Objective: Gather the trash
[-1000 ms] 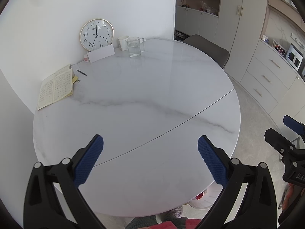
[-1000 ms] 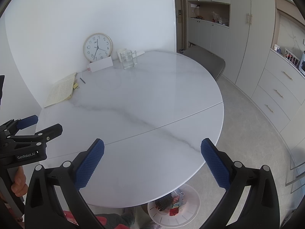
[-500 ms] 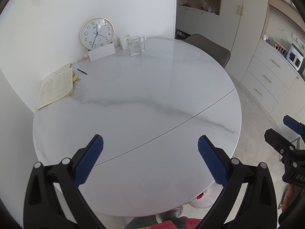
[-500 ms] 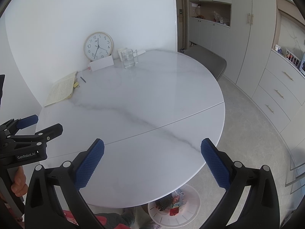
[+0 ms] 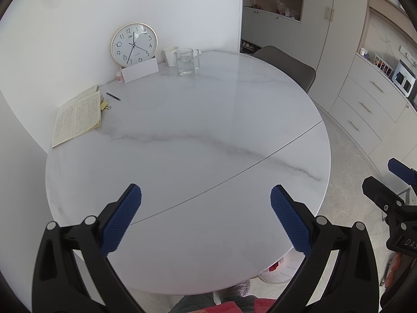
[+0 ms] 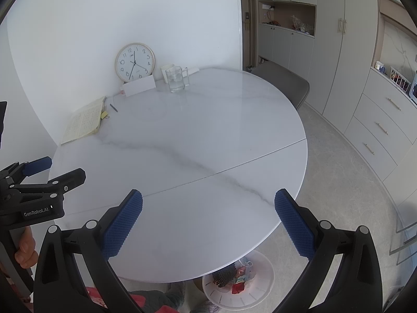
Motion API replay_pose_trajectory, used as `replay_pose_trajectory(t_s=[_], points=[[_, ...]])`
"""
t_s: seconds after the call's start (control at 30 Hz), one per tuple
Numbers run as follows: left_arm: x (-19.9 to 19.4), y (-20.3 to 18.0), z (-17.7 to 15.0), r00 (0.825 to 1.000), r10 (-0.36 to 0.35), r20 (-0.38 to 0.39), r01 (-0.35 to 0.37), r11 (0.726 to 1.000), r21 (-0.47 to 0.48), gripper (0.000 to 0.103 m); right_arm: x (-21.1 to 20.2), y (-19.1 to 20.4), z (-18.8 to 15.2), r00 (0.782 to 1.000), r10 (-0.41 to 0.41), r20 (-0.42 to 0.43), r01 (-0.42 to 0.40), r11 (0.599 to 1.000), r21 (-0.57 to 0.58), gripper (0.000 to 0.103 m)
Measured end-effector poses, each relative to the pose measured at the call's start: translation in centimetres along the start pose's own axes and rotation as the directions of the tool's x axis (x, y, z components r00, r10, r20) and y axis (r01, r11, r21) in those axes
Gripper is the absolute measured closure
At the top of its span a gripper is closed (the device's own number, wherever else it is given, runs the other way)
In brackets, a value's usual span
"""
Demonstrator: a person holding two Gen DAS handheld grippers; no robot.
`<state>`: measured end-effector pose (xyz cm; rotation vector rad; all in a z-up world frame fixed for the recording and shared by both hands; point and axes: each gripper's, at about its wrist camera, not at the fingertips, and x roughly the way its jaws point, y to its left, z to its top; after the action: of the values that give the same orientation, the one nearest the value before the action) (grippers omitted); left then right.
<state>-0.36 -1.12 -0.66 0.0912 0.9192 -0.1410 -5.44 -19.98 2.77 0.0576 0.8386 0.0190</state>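
— Some trash (image 6: pixel 235 281) lies in a white bin (image 6: pixel 263 290) on the floor, under the round marble table's (image 6: pixel 182 140) near edge.
— And the grippers?
— Left gripper (image 5: pixel 206 217) and right gripper (image 6: pixel 208 221) both gape wide, holding nothing, above the tabletop; cabinets (image 6: pixel 338 60) line the right wall.

left gripper (image 5: pixel 206 208) spread wide, right gripper (image 6: pixel 208 212) likewise

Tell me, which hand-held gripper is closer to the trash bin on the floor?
Right. The right hand-held gripper hangs almost over the trash bin; the left hand-held gripper is farther left, over the table.
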Motion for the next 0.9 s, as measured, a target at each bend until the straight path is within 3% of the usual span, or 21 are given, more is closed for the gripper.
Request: replay_pose_trajectory(t_s=[0.73, 0.9], points=[[0.6, 0.7, -1.1, 0.999, 0.041, 0.005, -0.041, 0.999, 0.003, 0.008, 0.4, -0.3, -0.4, 1.0, -0.001, -0.013, 0.001, 1.0, -0.007, 0.002], [0.4, 0.3, -0.9, 1.0, 0.014, -0.007, -0.014, 1.0, 0.001, 0.008, 0.3, -0.6, -0.4, 1.0, -0.004, -0.017, 0.004, 1.0, -0.007, 0.002]])
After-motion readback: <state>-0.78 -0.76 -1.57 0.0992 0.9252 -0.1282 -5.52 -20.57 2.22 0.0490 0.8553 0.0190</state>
